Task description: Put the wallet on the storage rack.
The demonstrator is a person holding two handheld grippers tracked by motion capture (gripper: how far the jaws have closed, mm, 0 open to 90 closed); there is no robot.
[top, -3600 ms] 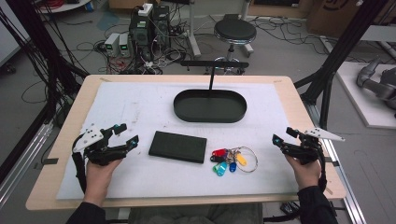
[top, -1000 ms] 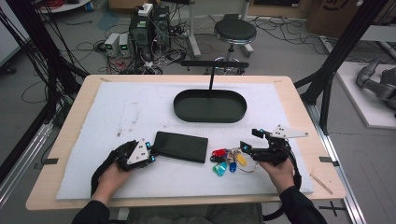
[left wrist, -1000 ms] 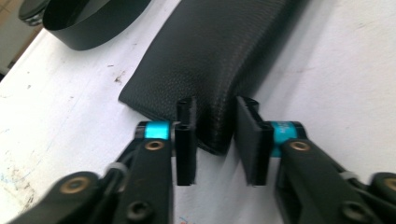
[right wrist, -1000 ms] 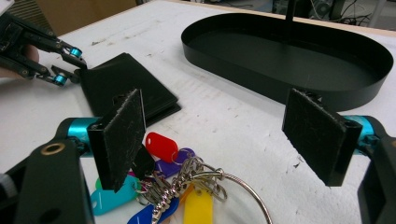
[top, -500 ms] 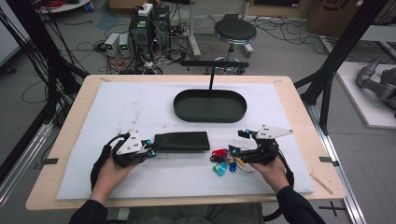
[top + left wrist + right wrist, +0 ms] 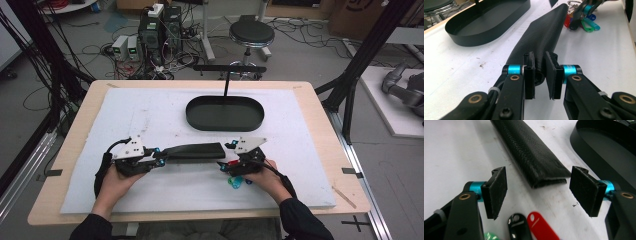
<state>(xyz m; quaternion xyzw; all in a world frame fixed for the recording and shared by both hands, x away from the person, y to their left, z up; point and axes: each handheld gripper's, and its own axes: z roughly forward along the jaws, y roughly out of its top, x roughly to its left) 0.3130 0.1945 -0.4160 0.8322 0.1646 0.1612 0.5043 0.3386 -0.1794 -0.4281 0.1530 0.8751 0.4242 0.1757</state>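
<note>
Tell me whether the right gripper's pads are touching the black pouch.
Apart. In the right gripper view, the right gripper stands open, bare white mat between each of its pads and the end of the black pouch.

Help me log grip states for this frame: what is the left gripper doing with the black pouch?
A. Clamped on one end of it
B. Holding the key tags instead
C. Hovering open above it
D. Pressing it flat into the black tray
A: in the left gripper view, the left gripper has its jaws closed on the near end of the black pouch, which stretches away over the white mat toward the key tags.
</note>
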